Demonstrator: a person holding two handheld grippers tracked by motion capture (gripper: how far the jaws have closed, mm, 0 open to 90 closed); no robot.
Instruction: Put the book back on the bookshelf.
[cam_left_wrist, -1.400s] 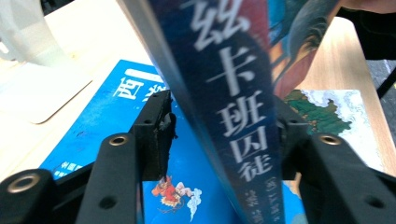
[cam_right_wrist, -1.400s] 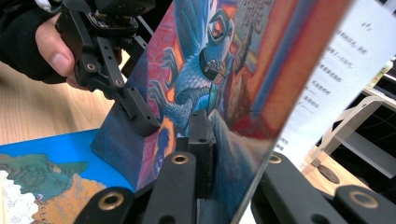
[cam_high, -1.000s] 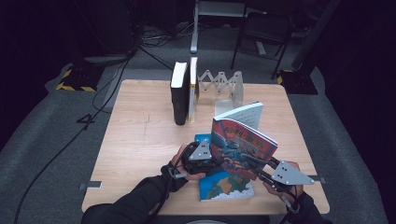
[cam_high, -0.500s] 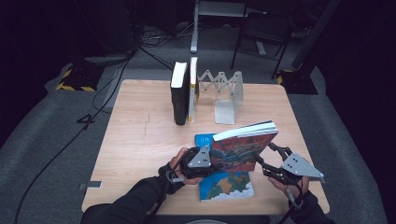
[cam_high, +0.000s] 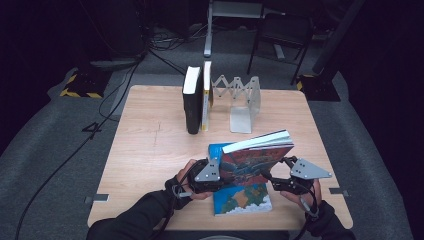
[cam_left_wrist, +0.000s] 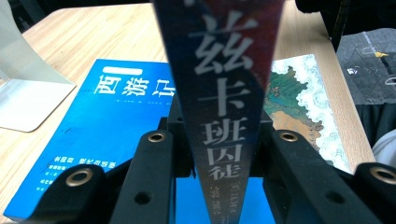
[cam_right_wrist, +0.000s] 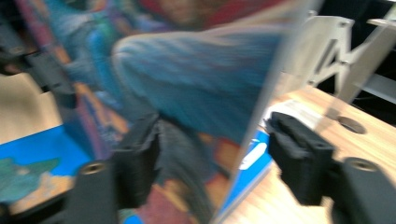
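A book with a red and blue cover (cam_high: 255, 157) hangs tilted over a blue book (cam_high: 242, 200) that lies flat on the table. My left gripper (cam_high: 223, 173) is shut on the held book's spine (cam_left_wrist: 219, 93), having just tightened on it; both jaws press its sides (cam_left_wrist: 217, 140). My right gripper (cam_high: 270, 179) is at the book's other end. Its jaws have just swung wide and eased in slightly. The book's cover (cam_right_wrist: 187, 84) sits between them (cam_right_wrist: 212, 144), with the right jaw standing off its edge. The right gripper view is blurred.
Two books (cam_high: 192, 100) stand upright at the back of the wooden table (cam_high: 150, 150), beside a white expanding bookend rack (cam_high: 242, 102). The rack's base (cam_left_wrist: 28, 93) lies just beyond the blue book (cam_left_wrist: 107, 116). A chair (cam_high: 280, 35) and cables are on the floor behind.
The held book has tipped from near upright, cover facing the camera, to a low slant with its page edge up. The right gripper's jaws came off it and the hand shifted slightly.
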